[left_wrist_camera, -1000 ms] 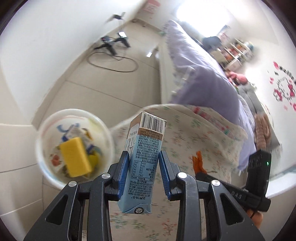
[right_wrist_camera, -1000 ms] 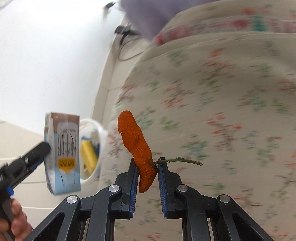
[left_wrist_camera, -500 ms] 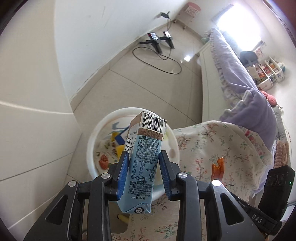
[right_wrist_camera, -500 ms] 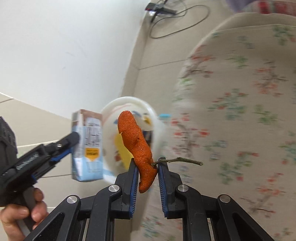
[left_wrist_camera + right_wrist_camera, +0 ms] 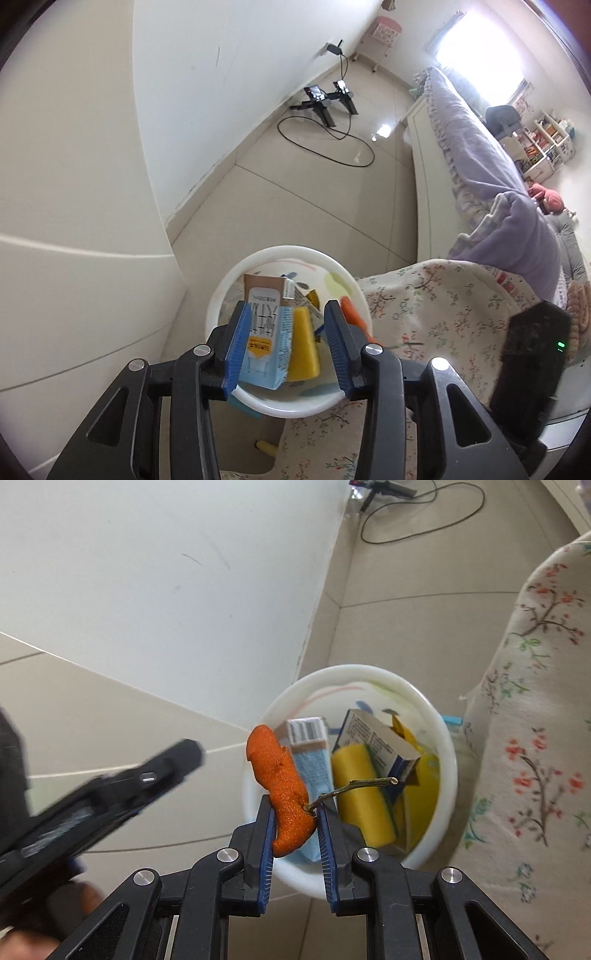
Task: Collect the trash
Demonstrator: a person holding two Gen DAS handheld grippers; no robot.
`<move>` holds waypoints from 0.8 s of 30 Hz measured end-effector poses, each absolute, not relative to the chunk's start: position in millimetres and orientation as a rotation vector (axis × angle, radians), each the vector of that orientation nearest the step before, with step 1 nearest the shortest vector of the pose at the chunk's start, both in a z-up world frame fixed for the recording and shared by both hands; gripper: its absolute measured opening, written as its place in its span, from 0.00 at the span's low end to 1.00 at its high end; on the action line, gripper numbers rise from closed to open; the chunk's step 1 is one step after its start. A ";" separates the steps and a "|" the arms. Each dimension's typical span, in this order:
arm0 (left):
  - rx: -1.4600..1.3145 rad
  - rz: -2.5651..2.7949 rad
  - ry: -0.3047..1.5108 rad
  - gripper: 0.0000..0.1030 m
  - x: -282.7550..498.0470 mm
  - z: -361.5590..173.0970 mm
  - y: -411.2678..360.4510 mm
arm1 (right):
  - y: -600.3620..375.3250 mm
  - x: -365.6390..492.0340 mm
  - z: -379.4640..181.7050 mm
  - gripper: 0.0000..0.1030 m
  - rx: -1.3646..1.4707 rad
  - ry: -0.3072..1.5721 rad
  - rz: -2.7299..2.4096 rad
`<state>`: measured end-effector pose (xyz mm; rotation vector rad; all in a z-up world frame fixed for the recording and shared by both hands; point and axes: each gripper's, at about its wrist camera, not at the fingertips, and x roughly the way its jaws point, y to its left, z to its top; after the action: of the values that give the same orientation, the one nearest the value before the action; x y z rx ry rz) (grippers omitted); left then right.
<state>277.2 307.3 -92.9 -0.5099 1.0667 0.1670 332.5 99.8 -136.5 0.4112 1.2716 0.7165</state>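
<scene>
The left gripper (image 5: 284, 343) is hanging over the white bin (image 5: 225, 295), its jaws having just been opening and now standing wide; the blue milk carton (image 5: 264, 332) is sitting between them, lying against the left pad and clear of the right one, down among the trash in the bin. Beside it in the bin a yellow sponge (image 5: 303, 347) is standing on end. To the right, a flowered cloth (image 5: 443, 314) is draping over the table edge just beside the bin, and the bed with its lilac cover (image 5: 480, 147) is stretching away behind. The right gripper (image 5: 295, 812) is hovering above the bin's near rim, its jaws narrow and pinching a piece of orange peel (image 5: 284, 790) with a thin twig (image 5: 354, 786) sticking out to the right
</scene>
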 end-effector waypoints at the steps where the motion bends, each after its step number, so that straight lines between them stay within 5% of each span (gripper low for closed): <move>1: -0.511 0.167 1.065 0.42 276.3 -91.5 306.9 | 101.5 334.6 -139.3 0.21 0.417 1.272 0.709; 6: -0.467 0.168 1.061 0.42 273.3 -82.5 296.2 | 104.1 344.2 -144.8 0.22 0.434 1.234 0.699; 8: -0.450 0.173 1.059 0.48 272.0 -78.7 291.5 | 107.8 345.1 -145.5 0.51 0.422 1.227 0.681; 9: -0.445 0.176 1.059 0.51 271.1 -77.0 290.4 | 106.8 344.1 -148.5 0.58 0.416 1.232 0.667; 18: -0.336 0.237 1.039 0.59 244.5 -37.1 253.9 | 81.6 334.6 -127.0 0.58 0.330 1.213 0.655; 24: -0.288 0.234 0.972 0.77 199.6 2.7 214.0 | 37.4 292.6 -85.2 0.58 0.238 1.172 0.680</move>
<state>199.6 214.0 2.7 -0.2876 0.9723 0.2342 292.6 37.4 -85.2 0.2376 1.1720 0.6803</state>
